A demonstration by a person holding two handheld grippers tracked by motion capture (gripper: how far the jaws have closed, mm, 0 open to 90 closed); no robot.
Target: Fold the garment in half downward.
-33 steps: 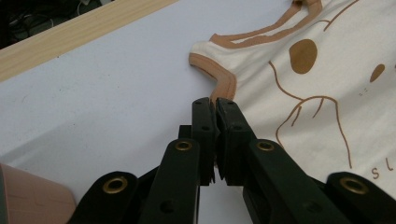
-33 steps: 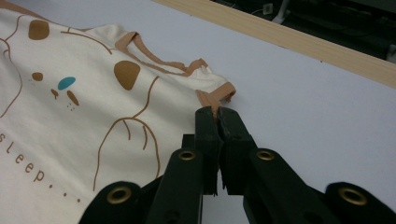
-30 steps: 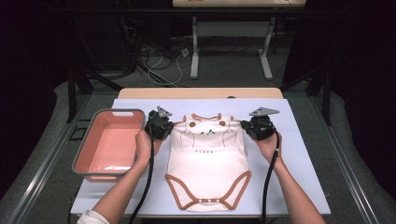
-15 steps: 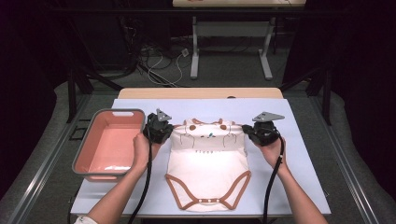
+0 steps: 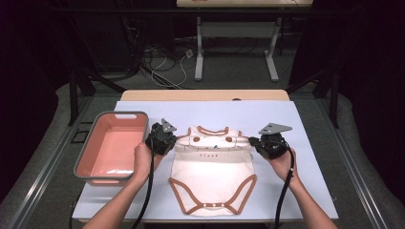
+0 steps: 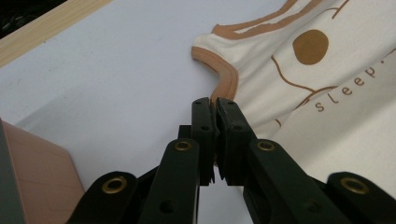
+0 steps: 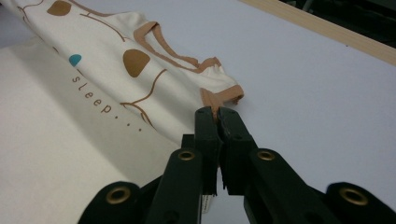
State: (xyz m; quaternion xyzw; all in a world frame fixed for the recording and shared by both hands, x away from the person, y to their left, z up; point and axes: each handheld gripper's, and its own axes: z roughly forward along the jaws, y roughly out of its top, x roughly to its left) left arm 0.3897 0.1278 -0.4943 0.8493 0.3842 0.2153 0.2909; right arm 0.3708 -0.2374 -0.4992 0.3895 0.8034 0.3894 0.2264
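A cream baby bodysuit (image 5: 213,167) with brown trim lies flat on the white table cover (image 5: 296,124), neck toward the far side. My left gripper (image 5: 173,141) is shut on the brown armhole trim (image 6: 226,81) at the garment's left shoulder. My right gripper (image 5: 252,142) is shut on the trim (image 7: 219,97) at the right shoulder. In the left gripper view the jaws (image 6: 215,108) pinch the trim edge; in the right gripper view the jaws (image 7: 215,113) hold a bunched corner. The top of the garment is lifted slightly and folded toward me.
A pink basin (image 5: 93,160) with a grey rim sits at the table's left, close to my left hand. The table's wooden far edge (image 5: 205,95) runs behind the garment. Bare cover lies to the right of my right hand.
Both grippers have drawn the garment's shoulders toward me, so the top edge folds over the chest. The bodysuit looks shorter than a second ago.
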